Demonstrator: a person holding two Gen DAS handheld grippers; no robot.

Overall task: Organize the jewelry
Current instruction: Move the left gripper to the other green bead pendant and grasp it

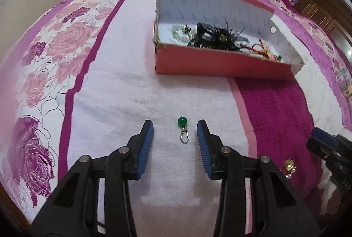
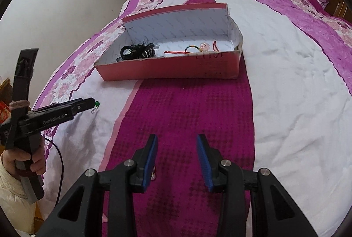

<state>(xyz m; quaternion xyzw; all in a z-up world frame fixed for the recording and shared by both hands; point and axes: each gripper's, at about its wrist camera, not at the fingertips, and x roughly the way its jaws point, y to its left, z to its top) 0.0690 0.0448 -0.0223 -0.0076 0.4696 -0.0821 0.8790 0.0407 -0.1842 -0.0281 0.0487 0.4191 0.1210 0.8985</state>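
Green bead pendant (image 1: pixel 182 122) lay on the bed (image 1: pixel 123 91), round, glossy, with a silver clasp.
It sat untouched between the left claw (image 1: pixel 175 129)'s wide-open fingers; the right claw (image 2: pixel 176 144) was open, empty.

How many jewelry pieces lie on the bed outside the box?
2: a green bead pendant between the open left claw, and a gold piece on the magenta stripe beside it. Others may be hidden.

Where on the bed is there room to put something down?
Bare bedspread lies between the grippers and the red box, and to the box's right. It is crowded inside the box, around the green bead earring between the left gripper fingers, and by the gold piece.
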